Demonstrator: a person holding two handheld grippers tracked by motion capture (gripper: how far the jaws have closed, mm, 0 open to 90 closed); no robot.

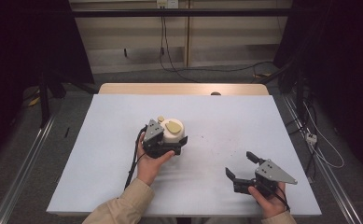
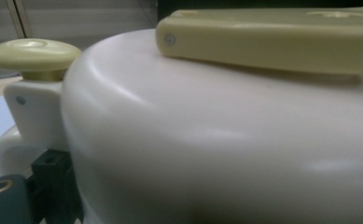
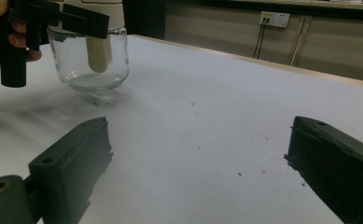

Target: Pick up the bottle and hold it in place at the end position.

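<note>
Behind left gripper (image 1: 170, 145), clamped jar (image 1: 173, 132) glass hidden; right gripper (image 1: 240, 169) wide

Clear glass jar (image 3: 88, 65), glossy cream plastic lid (image 2: 216, 140)

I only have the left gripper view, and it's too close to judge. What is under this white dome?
Observer: A clear glass jar. The dome is its lid, and the left claw grips it at lid level.
Operator: Is anything inside?
Observer: A pale stick hangs down from the lid. Otherwise it looks empty.
Operator: Where's the other claw?
Observer: The right claw is open and holds nothing. It is near the table's front right, well apart from the jar.
</note>
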